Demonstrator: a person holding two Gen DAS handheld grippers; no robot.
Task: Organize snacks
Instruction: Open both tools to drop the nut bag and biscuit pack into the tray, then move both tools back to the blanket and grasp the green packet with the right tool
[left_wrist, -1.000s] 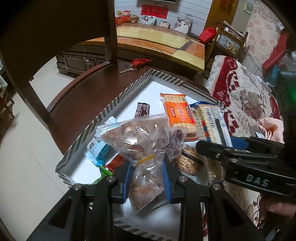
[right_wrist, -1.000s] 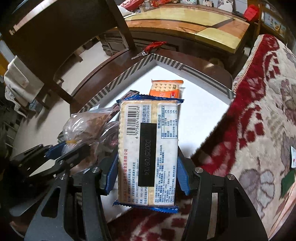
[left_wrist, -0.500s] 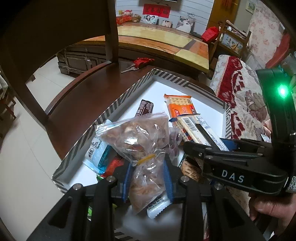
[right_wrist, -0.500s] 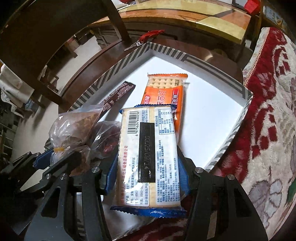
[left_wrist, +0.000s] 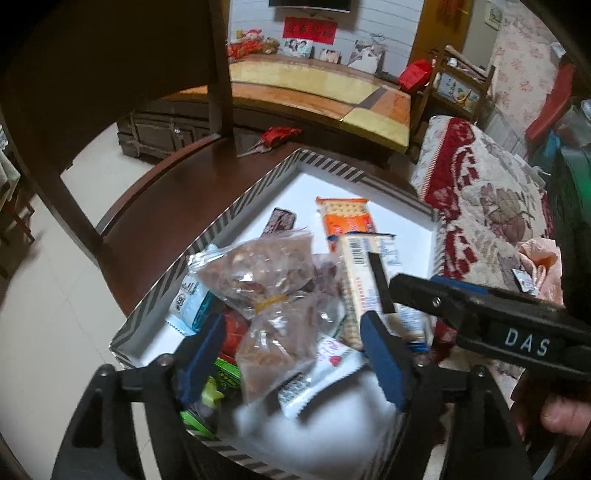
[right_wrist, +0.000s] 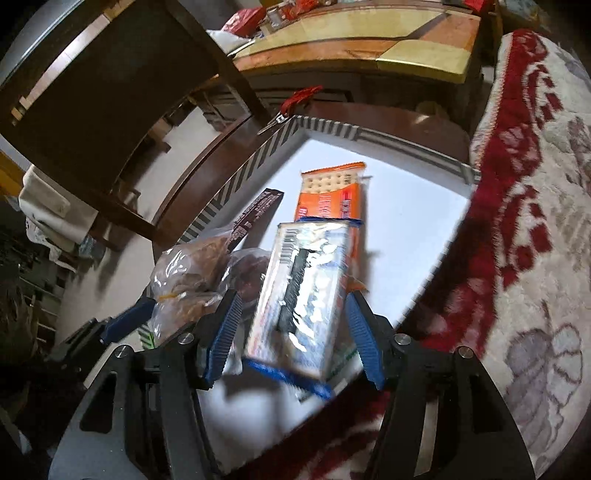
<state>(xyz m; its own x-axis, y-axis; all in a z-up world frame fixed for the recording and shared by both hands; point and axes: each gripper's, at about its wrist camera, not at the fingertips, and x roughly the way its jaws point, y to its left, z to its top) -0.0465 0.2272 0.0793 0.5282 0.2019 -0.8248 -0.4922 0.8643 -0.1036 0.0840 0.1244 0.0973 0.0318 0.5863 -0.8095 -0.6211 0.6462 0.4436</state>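
Both grippers have just been opening. The left gripper (left_wrist: 291, 350) stands clear of the nut bag (left_wrist: 273, 295). The right gripper (right_wrist: 291, 336) frees the cracker pack (right_wrist: 306, 295), lower centre over the tray (right_wrist: 406, 221). Risk: the tilted pack may slide onto the blanket (right_wrist: 517, 258).

Dark wood furniture and a patterned sofa in a living room

A dark wooden chair (left_wrist: 110, 74) stands at the round wooden table (left_wrist: 177, 199), where red-handled scissors (left_wrist: 275, 136) lie near the far edge. Beyond is a low cabinet (left_wrist: 317, 88) with a yellow and orange top, framed photos (left_wrist: 297, 48) and a red banner (left_wrist: 310, 29) behind it. A red-and-cream floral sofa cover (right_wrist: 535, 221) lies at the right.
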